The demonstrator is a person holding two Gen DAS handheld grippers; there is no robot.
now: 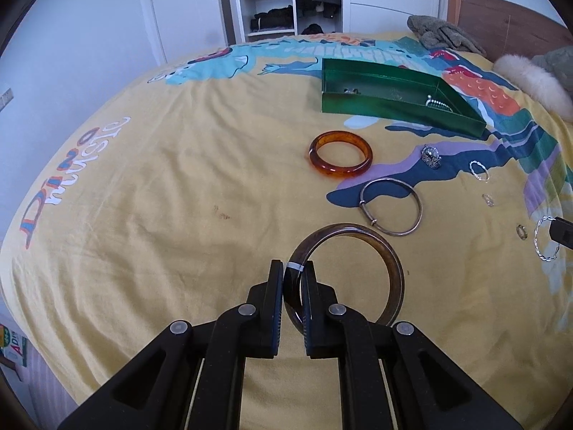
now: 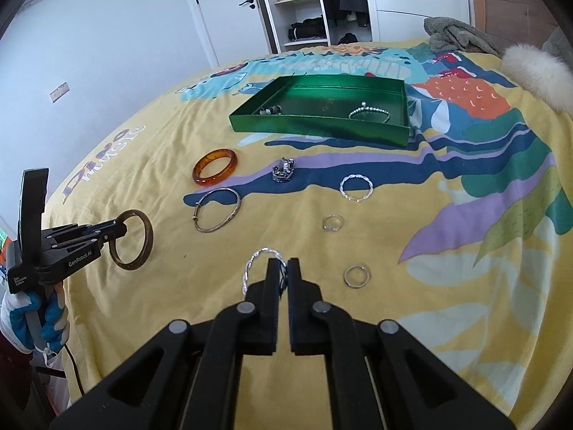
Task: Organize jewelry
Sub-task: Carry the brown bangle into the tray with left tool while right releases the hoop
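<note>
My left gripper [image 1: 293, 268] is shut on a dark brown bangle [image 1: 394, 272] and holds it above the yellow bedspread. The right wrist view shows the same gripper [image 2: 120, 229] and bangle [image 2: 147, 240] at the left. My right gripper [image 2: 284, 268] is shut on a twisted silver bracelet [image 2: 254, 261], lifted off the bed. A green tray [image 2: 322, 129] farther back holds a beaded bracelet [image 2: 369, 111] and small pieces [image 2: 270, 110]. On the bed lie an amber bangle [image 2: 215, 166], a thin silver bangle [image 2: 216, 209], an ornate silver piece [image 2: 283, 172], another twisted bracelet [image 2: 355, 188] and two rings [image 2: 333, 222].
A grey garment [image 2: 454, 36] and a white fur cushion [image 2: 537, 71] lie at the bed's far right by a wooden headboard [image 1: 508, 25]. An open wardrobe [image 2: 304, 10] and a door stand behind. A gloved hand [image 2: 35, 315] grips the left tool.
</note>
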